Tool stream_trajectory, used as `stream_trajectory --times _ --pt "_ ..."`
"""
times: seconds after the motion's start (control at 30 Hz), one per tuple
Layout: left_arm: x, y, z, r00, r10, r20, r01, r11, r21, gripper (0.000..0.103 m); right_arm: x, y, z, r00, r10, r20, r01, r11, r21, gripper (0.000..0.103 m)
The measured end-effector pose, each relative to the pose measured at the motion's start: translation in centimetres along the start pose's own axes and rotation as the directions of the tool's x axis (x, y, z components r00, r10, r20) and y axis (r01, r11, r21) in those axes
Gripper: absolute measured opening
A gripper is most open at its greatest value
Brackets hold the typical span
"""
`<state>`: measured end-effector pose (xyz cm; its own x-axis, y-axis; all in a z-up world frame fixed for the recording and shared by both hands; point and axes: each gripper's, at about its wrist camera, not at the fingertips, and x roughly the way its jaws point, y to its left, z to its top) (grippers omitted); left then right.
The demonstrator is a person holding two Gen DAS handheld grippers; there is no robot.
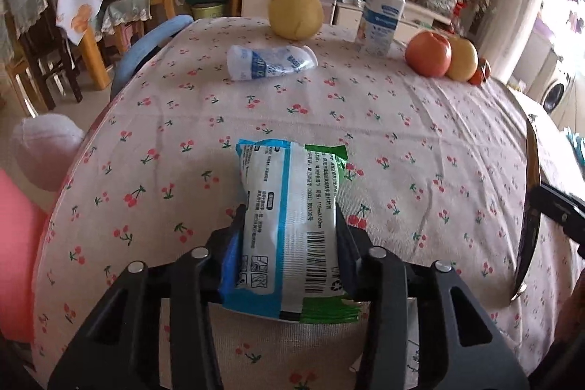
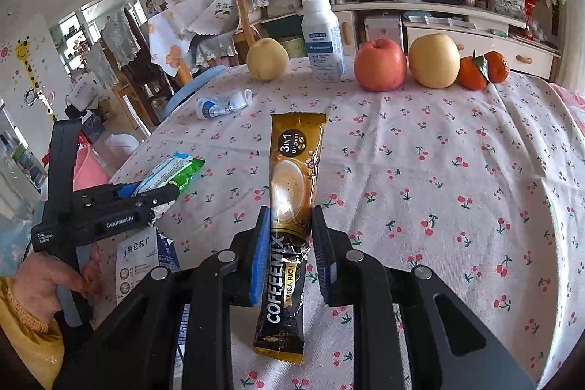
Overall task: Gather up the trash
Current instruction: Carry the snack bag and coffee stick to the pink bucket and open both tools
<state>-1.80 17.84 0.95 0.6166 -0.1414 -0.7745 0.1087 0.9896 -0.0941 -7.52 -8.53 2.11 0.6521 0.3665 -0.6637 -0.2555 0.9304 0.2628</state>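
At the far left of the right wrist view a hand point(image 2: 55, 284) holds the left gripper point(image 2: 161, 192), whose jaws are clamped on a blue, white and green packet point(image 2: 172, 170) just past the table edge. The left wrist view shows it close up: the left gripper point(image 1: 289, 225) pinches the packet point(image 1: 289, 207) across its middle, one end sticking forward over the cherry-print cloth point(image 1: 402, 134), the other back between the fingers. Under that gripper a white carton point(image 2: 135, 262) stands at the near table edge. Farther back on the cloth lies a crumpled wrapper point(image 2: 223, 105), well apart from both grippers. In the centre the right gripper point(image 2: 290, 229) is closed on a coffee stick point(image 2: 292, 192), held upright with its top well above the fingertips and its bottom hanging below them. Along the far edge stand a pear point(image 2: 267, 59), a bottle point(image 2: 321, 39), an apple point(image 2: 380, 64), another pear point(image 2: 433, 61) and tangerines point(image 2: 482, 68).
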Motion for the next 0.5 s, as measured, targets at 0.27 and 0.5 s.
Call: stream_trajectory --times 0.27,0.5 --pt "-1.0 1.5 -0.1 0.997 -0.070 0.034 0.072 0.995 -0.070 0.042 -0.8 0.0 0.2 1.000 0.011 0.012 -0.012 0.999 0.031 0.024" --pt "-3.2 2.7 0.5 0.988 -0.108 0.107 0.118 0.988 -0.096 0.042 -1.8 -0.3 0.8 0.999 -0.002 0.038 -0.001 0.997 0.080 0.024"
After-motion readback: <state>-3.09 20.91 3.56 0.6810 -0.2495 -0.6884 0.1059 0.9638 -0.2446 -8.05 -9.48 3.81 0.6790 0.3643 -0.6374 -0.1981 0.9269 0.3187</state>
